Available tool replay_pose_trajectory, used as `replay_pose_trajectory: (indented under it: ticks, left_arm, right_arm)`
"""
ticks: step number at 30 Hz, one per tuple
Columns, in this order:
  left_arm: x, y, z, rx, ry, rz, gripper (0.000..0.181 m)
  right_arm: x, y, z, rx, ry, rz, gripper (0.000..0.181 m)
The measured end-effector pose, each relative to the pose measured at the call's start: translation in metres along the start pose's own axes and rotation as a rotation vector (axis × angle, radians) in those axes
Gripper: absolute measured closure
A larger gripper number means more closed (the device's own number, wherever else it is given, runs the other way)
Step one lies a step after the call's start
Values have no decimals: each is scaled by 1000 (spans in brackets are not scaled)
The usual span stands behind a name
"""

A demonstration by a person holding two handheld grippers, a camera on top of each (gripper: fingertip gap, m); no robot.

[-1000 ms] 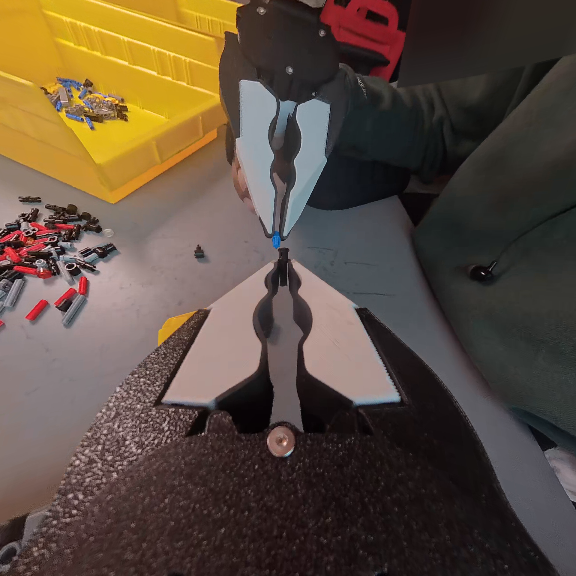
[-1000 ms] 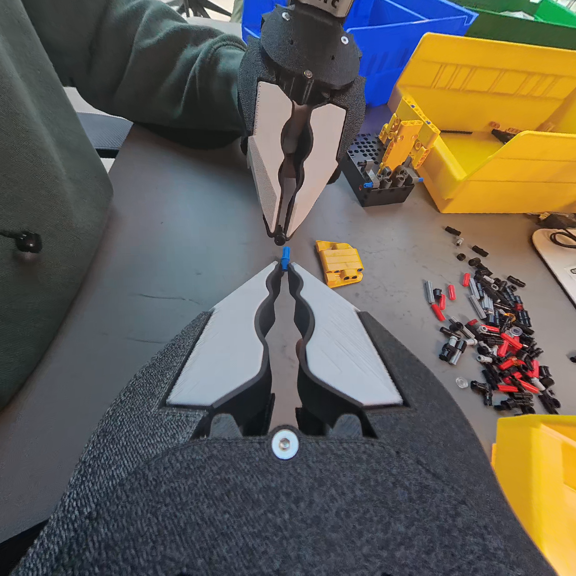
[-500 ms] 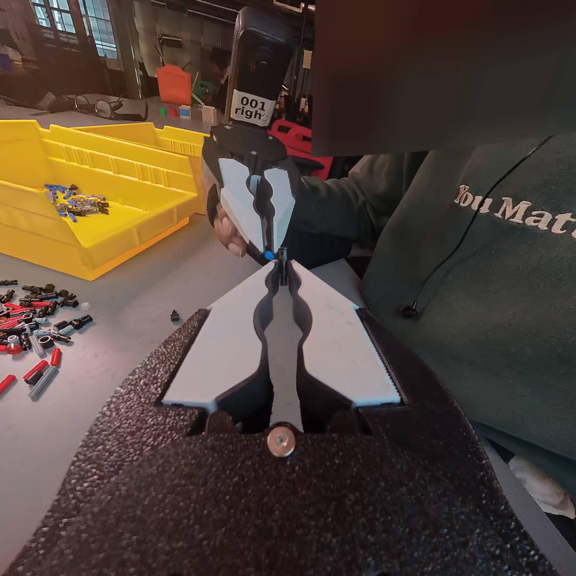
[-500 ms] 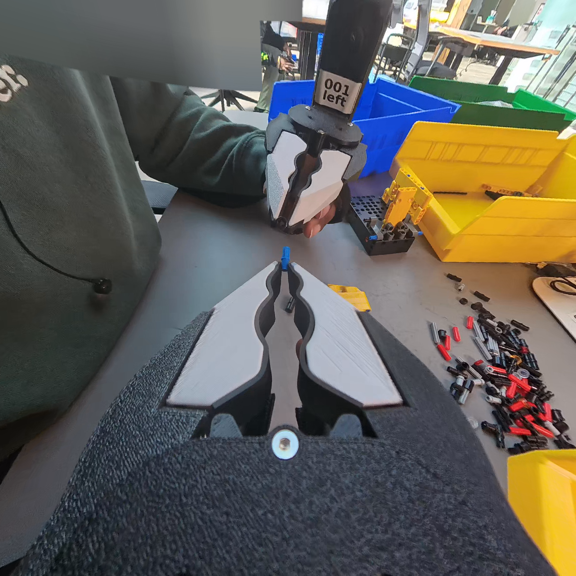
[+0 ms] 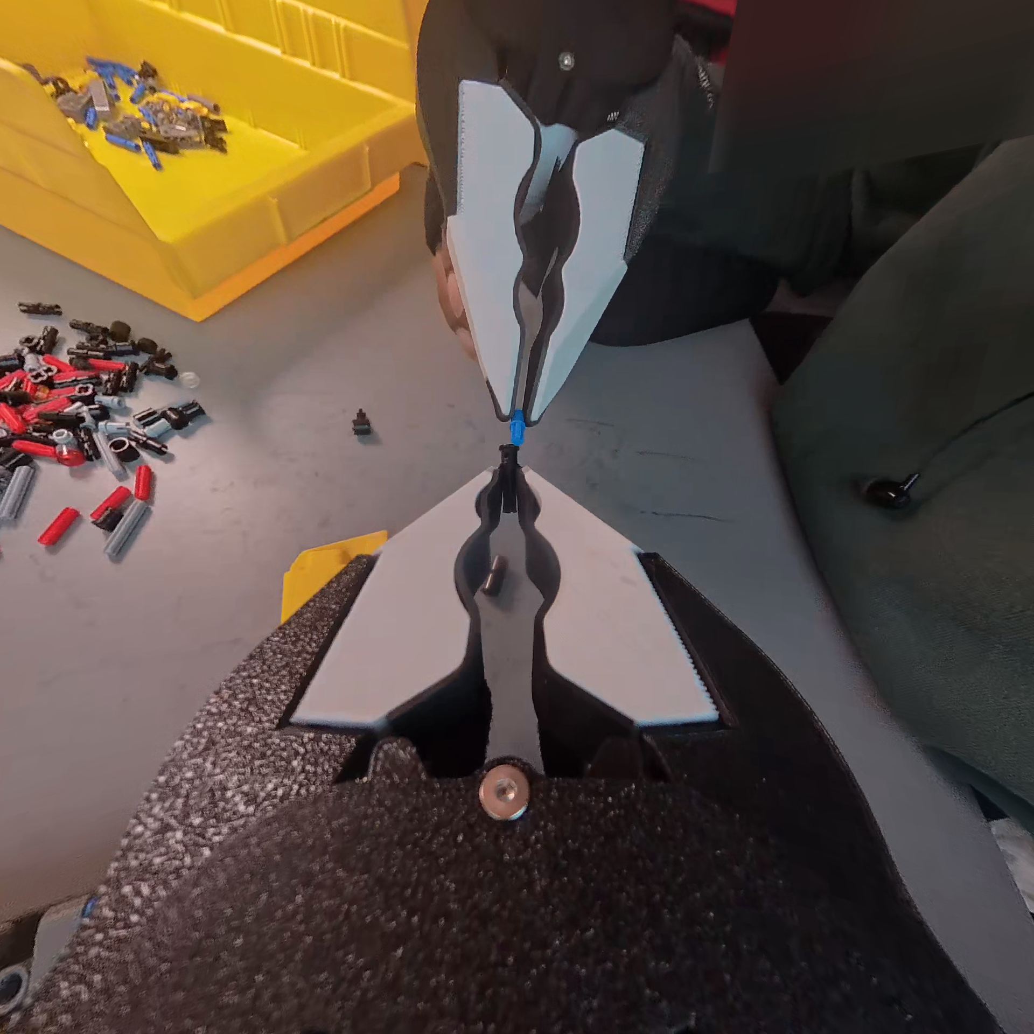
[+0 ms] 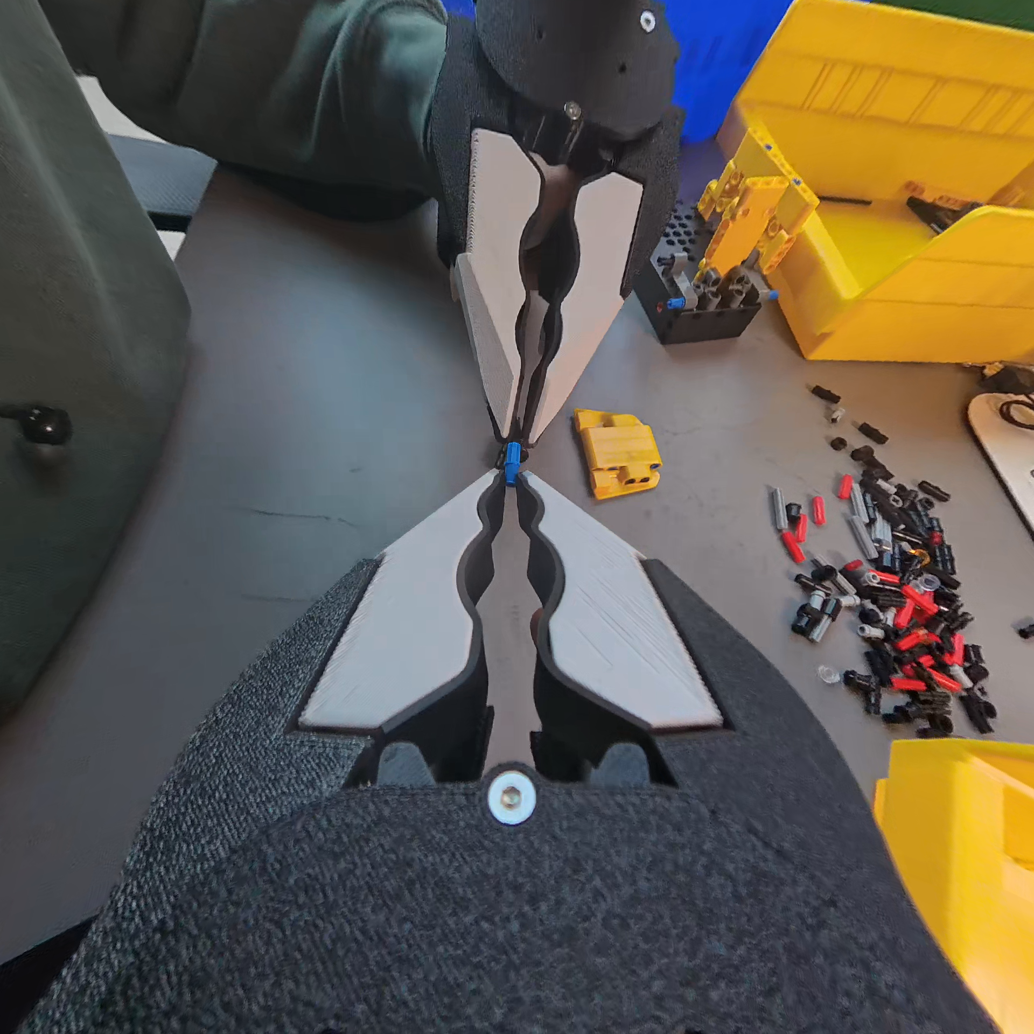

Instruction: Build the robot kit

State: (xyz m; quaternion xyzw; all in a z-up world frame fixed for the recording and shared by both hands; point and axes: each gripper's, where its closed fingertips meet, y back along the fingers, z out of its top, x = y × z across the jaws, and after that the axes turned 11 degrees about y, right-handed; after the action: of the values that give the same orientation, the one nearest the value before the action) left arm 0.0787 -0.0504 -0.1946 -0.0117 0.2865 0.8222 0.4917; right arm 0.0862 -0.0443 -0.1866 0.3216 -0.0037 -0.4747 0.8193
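The blue pin point(image 6: 511, 462) and black pin point(image 5: 508, 469) look light, rigid and slick, so each is best pinched by its end. Both are tiny ribbed plastic pegs. The left gripper point(image 5: 508, 475) is clenched on the black pin, the right gripper point(image 6: 510, 475) on the blue pin, tips nearly meeting above the grey desk point(image 5: 280, 447), near its edge beside the person.

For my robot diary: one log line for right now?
left gripper: shut on black pin | right gripper: shut on blue pin | pins tip-to-tip above table
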Motion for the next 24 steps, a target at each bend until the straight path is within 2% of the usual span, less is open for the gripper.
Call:
replay_pose_trajectory:
  ticks: [5, 14, 19, 24]
  left_arm:
    - [6, -4, -10, 63, 30, 29, 178]
    - [7, -9, -23, 152, 103, 35, 178]
    - [6, -12, -36, 256, 164, 39, 179]
    - [2, -14, -43, 318, 144, 46, 179]
  right_arm:
    - [2, -8, -15, 91, 26, -2, 178]
    - [7, -18, -25, 168, 100, 0, 178]
    - [15, -25, -28, 227, 197, 12, 179]
    - [24, -34, -21, 225, 259, 28, 179]
